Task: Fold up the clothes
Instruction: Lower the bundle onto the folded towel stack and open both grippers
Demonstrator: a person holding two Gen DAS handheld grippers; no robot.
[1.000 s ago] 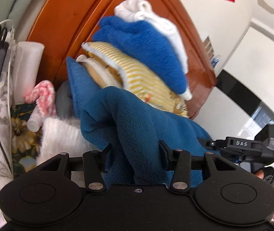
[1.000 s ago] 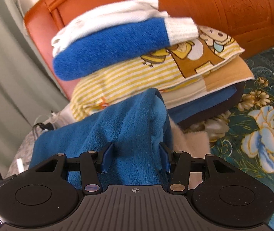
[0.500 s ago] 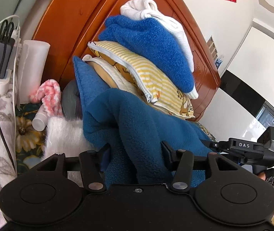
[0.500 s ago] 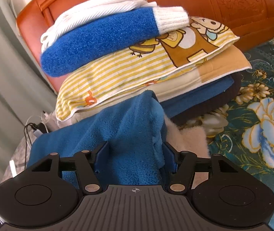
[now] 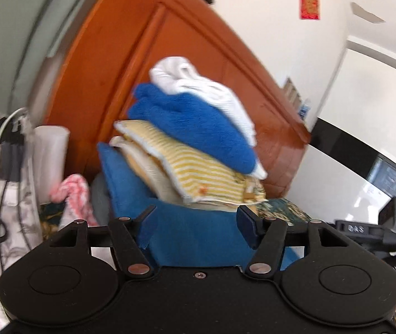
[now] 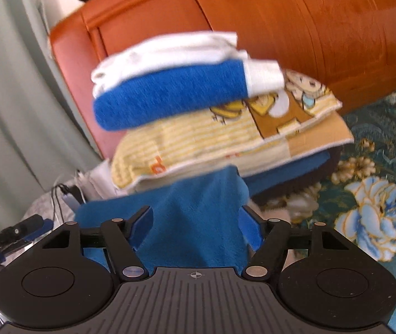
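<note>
Both of my grippers are on the teal fleece garment (image 6: pixel 198 222) right now: the left gripper (image 5: pixel 195 222) has a bunch of it filling the space between its jaws, and the right gripper (image 6: pixel 196 222) has another bunch the same way, a peak of fleece rising just ahead of its tips. The jaws on both sides stand fairly wide, pads pressed into thick cloth, so I read them as grasping the fleece rather than released. The garment spans between my two grippers, above the floral bedspread (image 6: pixel 370 211), and dead ahead of the jaws sits the stack by the headboard (image 6: pixel 309 27): striped pillow (image 6: pixel 198 142), blue folded towel (image 6: pixel 170 91), white folded cloth (image 6: pixel 167 53) on top. Both views are smeared with motion, so edges are hard to judge. Whether I'm carrying a fold over or just gathering the cloth, I can't settle from here. To do this well, I judge I should keep both grips level and equally tensioned so the fleece hangs flat between them, keep clear of that stack so nothing topples, and match edge to edge before letting anything down; thick fleece slips and bunches easily.
</note>
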